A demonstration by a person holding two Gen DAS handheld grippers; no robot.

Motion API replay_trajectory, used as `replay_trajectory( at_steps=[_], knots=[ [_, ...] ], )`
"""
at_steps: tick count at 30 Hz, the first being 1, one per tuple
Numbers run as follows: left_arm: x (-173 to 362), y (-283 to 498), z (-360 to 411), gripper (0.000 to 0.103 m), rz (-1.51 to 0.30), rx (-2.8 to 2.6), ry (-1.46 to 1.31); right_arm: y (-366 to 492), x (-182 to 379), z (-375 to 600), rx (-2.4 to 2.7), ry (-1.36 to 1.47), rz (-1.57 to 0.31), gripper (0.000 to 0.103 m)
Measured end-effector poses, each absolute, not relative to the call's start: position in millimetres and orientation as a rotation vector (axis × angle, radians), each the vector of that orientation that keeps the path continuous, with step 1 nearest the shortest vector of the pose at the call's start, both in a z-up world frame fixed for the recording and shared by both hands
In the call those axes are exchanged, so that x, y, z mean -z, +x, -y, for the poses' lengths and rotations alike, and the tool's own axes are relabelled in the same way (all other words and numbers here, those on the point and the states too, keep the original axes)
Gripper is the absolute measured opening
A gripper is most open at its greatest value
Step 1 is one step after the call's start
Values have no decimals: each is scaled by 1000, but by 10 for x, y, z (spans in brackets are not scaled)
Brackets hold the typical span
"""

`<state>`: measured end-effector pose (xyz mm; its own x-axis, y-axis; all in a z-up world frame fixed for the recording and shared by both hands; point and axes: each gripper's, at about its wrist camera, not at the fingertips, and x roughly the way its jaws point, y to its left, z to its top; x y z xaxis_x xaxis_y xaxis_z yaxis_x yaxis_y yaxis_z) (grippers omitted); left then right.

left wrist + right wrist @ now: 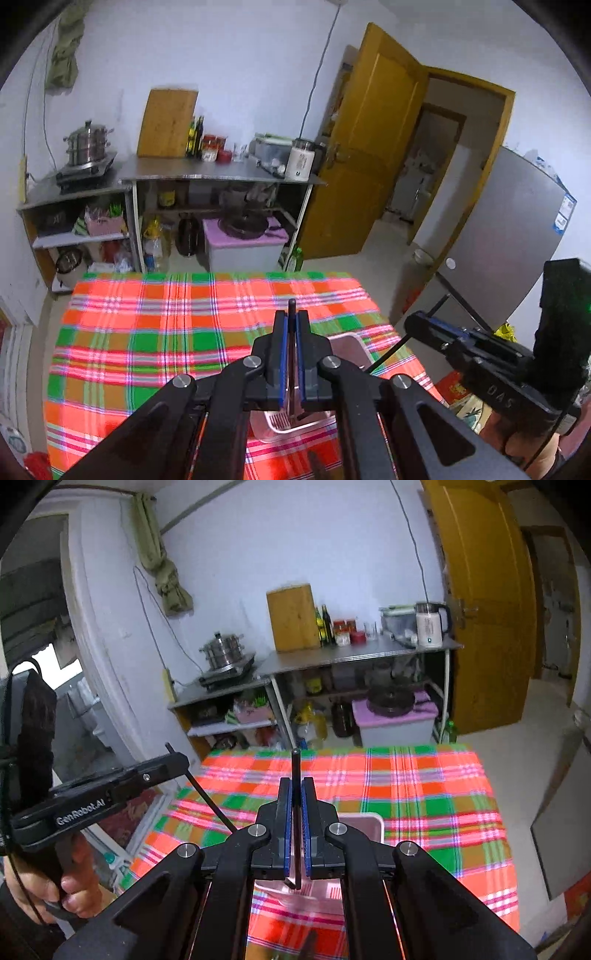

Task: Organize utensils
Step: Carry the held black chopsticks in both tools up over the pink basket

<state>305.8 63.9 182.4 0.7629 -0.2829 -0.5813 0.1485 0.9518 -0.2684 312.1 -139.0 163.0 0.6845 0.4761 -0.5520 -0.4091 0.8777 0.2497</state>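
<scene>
Below, a clear plastic tray (345, 341) is seen on the plaid tablecloth (155, 332), contents unreadable. One dark chopstick (292, 314) is pinched by the left gripper (292, 317); another chopstick (296, 771) by the right gripper (296, 786).

The left tongs (291, 321) are tilting downward over the plaid-covered surface (155, 332), their blue-padded jaws closing tight on a thin black chopstick (292, 314) that is poking up past the tips. The right tongs (296, 788) are hanging over the same surface at a similar downward tilt, also clamping a thin black chopstick (296, 771). Seen from the right wrist, a hand (48, 882) is wrapping around the left tongs' handle off the surface's left edge.
</scene>
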Motion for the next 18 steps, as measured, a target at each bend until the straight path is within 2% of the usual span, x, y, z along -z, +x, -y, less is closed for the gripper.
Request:
replay_trajectory(
  at_steps=[6, 10, 12, 13, 14, 16, 18],
  knots=[
    [-1396, 3169, -706, 4, -716, 228, -228, 3249, -1184, 1370, -486, 117, -742, 4],
    [-1351, 3148, -770, 5, -694, 227, -248, 3285, -1103, 1447, -483, 137, -767, 5],
    [-1391, 3106, -813, 13, -675, 217, -261, 3249, -1135, 1505, -474, 137, -751, 8],
    [-1430, 3064, -841, 22, -655, 217, -271, 3224, -1161, 1535, -472, 135, -740, 17],
    [-1477, 3015, -867, 31, -631, 221, -278, 3214, -1192, 1551, -476, 139, -731, 22],
    [-1571, 2921, -905, 38, -592, 214, -285, 3157, -1270, 1608, -471, 145, -708, 23],
    [-1683, 2805, -931, 38, -553, 220, -292, 3090, -1360, 1662, -465, 148, -691, 23]
  ],
)
